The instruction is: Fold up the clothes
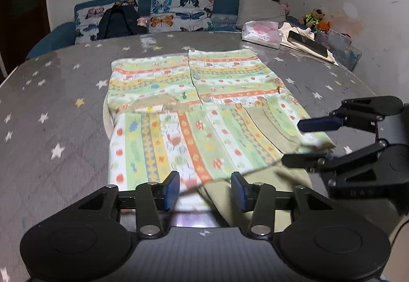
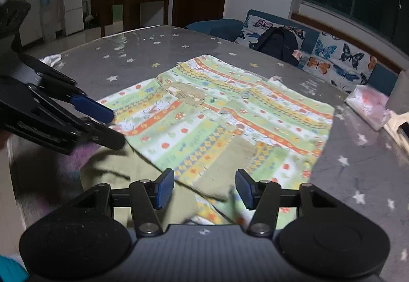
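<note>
You are working over the star-patterned table point(image 1: 64, 93), with the striped garment point(image 1: 194, 108) lying spread across its middle, its near sleeves folded over the body and an olive lining showing at the near edge. Your left wrist view is taking in the butterfly sofa point(image 1: 176, 11) straight ahead, plus a tissue pack point(image 1: 260, 31) and a phone point(image 1: 306, 43) at the far right. Your right wrist view is showing instead a white fridge point(image 2: 72, 4) and a doorway behind the table. Your left gripper point(image 1: 204, 191) is hanging with its jaws spread over the garment's near hem, gripping nothing. Your right gripper point(image 2: 204, 191) is likewise gaping above the near corner, empty.
</note>
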Action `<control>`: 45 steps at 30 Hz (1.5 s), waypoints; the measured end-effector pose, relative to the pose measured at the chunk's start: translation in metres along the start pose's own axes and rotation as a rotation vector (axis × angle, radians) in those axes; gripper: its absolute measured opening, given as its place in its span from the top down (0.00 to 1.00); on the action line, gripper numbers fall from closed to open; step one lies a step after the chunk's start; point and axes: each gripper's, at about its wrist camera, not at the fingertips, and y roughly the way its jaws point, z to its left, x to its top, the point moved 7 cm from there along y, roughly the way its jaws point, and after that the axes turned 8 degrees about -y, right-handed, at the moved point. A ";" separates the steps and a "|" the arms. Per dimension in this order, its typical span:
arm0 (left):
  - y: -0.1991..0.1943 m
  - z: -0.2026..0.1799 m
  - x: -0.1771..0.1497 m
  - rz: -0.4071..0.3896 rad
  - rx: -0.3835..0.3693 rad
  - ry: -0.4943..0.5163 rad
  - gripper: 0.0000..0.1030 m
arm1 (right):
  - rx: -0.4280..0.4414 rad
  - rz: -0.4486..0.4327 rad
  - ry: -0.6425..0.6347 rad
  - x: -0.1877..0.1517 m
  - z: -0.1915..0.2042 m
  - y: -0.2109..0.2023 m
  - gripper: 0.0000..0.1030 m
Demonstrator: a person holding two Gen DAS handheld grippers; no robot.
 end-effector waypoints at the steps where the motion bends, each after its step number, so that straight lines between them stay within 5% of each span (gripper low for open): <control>1: -0.003 -0.001 -0.003 0.010 -0.009 -0.010 0.53 | -0.007 0.003 -0.010 -0.003 -0.001 -0.004 0.46; 8: -0.008 -0.013 -0.023 0.080 -0.019 -0.033 0.56 | -0.042 0.036 -0.103 -0.025 0.002 -0.020 0.42; 15: -0.003 -0.015 -0.019 0.106 -0.069 -0.067 0.87 | -0.065 0.055 -0.201 -0.044 0.012 -0.026 0.41; 25: -0.013 -0.018 0.048 -0.010 -0.153 -0.085 0.90 | -0.064 -0.055 -0.285 -0.022 0.027 -0.012 0.35; 28: -0.006 -0.018 0.055 -0.007 -0.165 -0.079 0.90 | -0.035 -0.089 -0.236 -0.005 0.025 -0.003 0.42; 32: -0.009 -0.006 0.052 -0.015 -0.169 -0.078 0.79 | 0.046 -0.080 -0.115 0.013 0.013 0.007 0.86; 35: -0.022 0.011 0.047 -0.068 -0.142 -0.058 0.56 | 0.106 -0.073 -0.016 0.022 -0.001 0.009 0.89; 45: -0.022 0.019 0.020 -0.158 0.039 0.222 0.39 | 0.137 -0.087 0.123 0.035 -0.028 0.008 0.90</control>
